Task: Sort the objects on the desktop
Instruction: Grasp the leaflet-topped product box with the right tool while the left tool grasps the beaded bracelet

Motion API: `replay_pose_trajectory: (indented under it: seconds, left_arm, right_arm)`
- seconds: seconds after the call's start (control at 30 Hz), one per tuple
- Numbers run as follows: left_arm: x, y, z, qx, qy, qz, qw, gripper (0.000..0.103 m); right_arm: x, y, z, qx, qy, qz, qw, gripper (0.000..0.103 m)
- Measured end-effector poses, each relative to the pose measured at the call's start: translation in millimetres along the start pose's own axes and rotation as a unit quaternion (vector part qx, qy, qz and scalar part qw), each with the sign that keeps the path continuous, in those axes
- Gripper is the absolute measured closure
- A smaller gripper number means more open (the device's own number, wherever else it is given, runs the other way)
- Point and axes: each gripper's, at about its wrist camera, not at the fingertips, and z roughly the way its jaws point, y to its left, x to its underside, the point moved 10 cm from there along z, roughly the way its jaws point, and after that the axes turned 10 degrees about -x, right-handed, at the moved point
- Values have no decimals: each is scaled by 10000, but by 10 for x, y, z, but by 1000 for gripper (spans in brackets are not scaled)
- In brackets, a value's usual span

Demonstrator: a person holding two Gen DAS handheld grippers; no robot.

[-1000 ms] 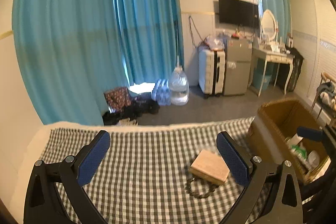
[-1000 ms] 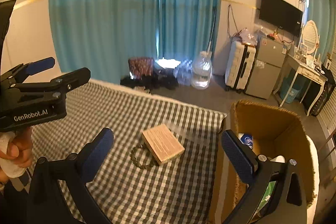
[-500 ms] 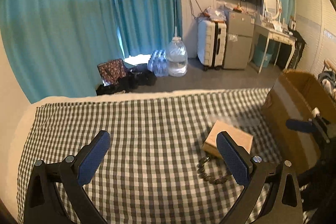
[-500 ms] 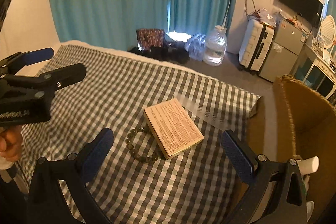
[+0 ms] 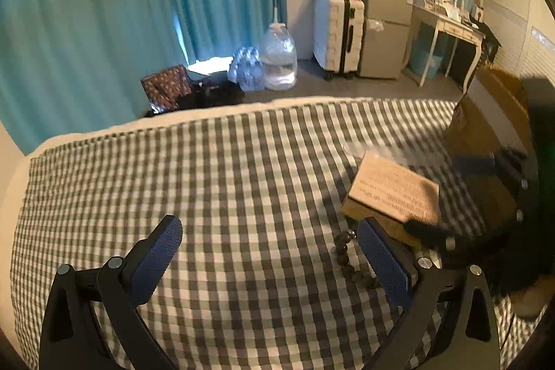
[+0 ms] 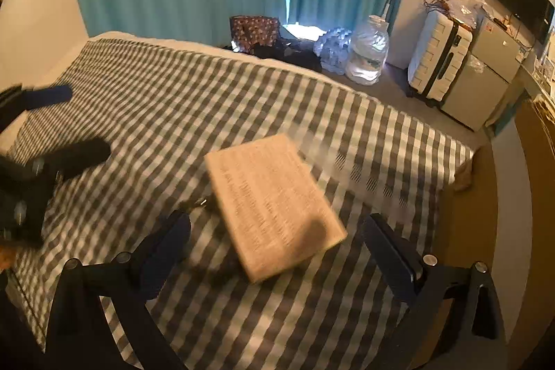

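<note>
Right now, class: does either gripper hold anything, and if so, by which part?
Nothing is held. The left gripper and right gripper both have open jaws; the box and bead bracelet lie on the checked cloth.

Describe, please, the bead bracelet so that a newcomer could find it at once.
Start from the checked cloth and go to the flat tan box lying on it. The bead bracelet lies against the box's near-left corner: a loop of dark round beads, the only small, stringy item there.
</note>
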Motion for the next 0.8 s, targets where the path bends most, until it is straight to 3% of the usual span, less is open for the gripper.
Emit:
replay_pose_trajectory:
  seconds: [0.23,0.4,0.57,0.8]
  left_arm:
    - [162,-188,316,84,316,218,9992,0]
    - [299,-357,539,334,562,263,9975,0]
    - [407,-442,661,661,773,108,9948,0]
    - [605,-441,776,535,929,199,9940,0]
  right_arm:
    - [165,-110,323,-182,359,-61,9992,3]
    - [223,-146,407,-543,357,235,9976,16]
    - [254,-179,403,-287,380,103,9988,18]
    - [193,-294,240,-82,277,295,9991,20]
